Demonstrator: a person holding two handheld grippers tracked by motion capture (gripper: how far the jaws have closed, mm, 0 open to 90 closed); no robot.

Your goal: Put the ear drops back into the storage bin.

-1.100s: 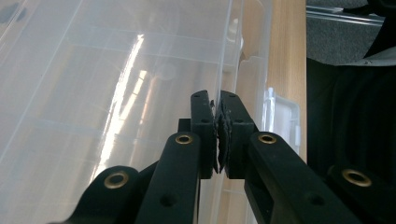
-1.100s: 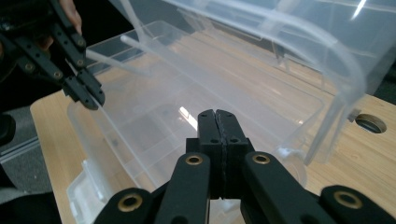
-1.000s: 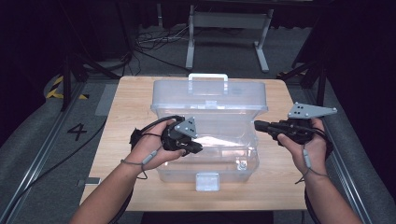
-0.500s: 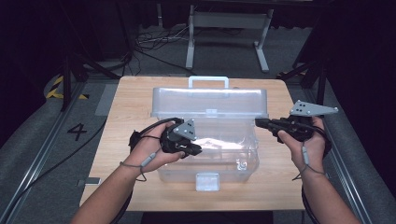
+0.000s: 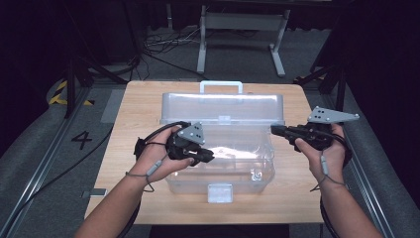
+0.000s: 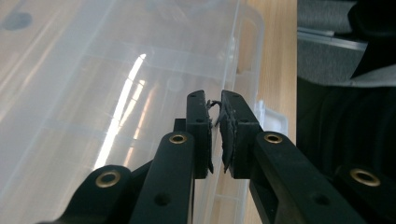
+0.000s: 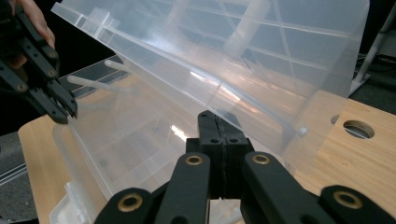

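In a dim room, a pale wooden counter (image 5: 133, 148) is carrying a clear plastic storage box (image 5: 223, 163) whose hinged lid (image 5: 223, 106) is standing raised. The lid-opening step seems to be finishing; next probably comes swinging it fully back. The left tongs (image 5: 210, 156), over the box's interior, have just been parting slightly, gripping nothing; the right tongs (image 5: 274, 130) are pressed together, empty, at the lid's edge.

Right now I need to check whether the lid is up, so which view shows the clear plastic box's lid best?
The high view: the clear plastic storage box's lid stands raised behind the open box, handle on top. The right gripper view shows the lid close up, tilted. The left gripper view gives a blurred clear plastic surface; which part, I cannot tell.
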